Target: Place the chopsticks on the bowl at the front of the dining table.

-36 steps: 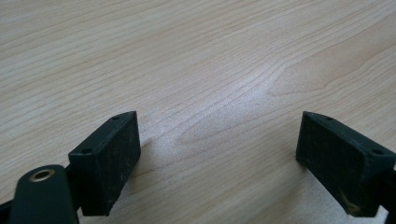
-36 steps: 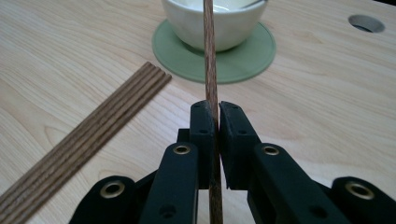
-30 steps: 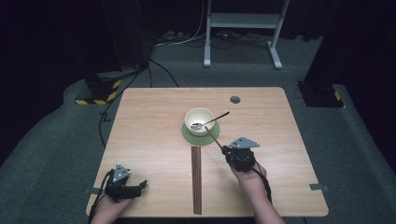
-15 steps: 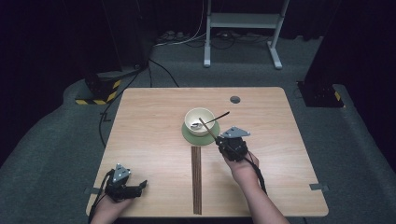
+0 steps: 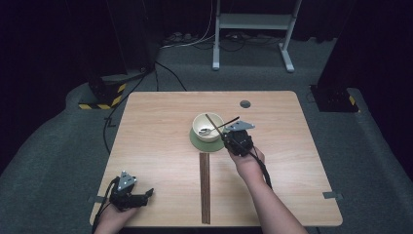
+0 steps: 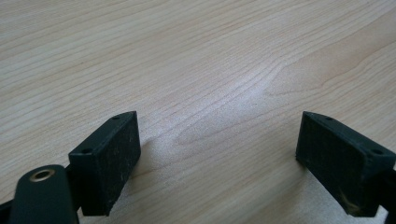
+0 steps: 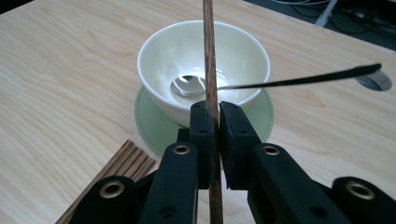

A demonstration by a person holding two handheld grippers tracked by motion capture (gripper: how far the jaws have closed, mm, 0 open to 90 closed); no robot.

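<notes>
Moved up the table since earlier frames: right gripper (image 5: 229,138), from beside the strip pile to the bowl's near rim, carrying a chopstick (image 7: 208,56). Left gripper (image 5: 146,195) unchanged at the near left corner.

Chopstick: thin, straight, dark brown wood, grain visible; clamped between the black pads, running up through the jaws and across the bowl (image 7: 243,56) mouth in right gripper view; in high view tip slants over the bowl (image 5: 208,126).

Bowl cream, glossy, sitting on pale green saucer (image 7: 147,116); metal spoon (image 7: 187,86) inside, dark handle sticking out over the rim to the right. Pile of brown wooden strips (image 5: 205,187) lying near the front edge of the table (image 5: 146,126).

Right forearm stretched forward and slightly left, hand wrapped round gripper body, jaws clenched on chopstick. Left hand low on table, jaws spread wide, nothing between, pads just above wood.
</notes>
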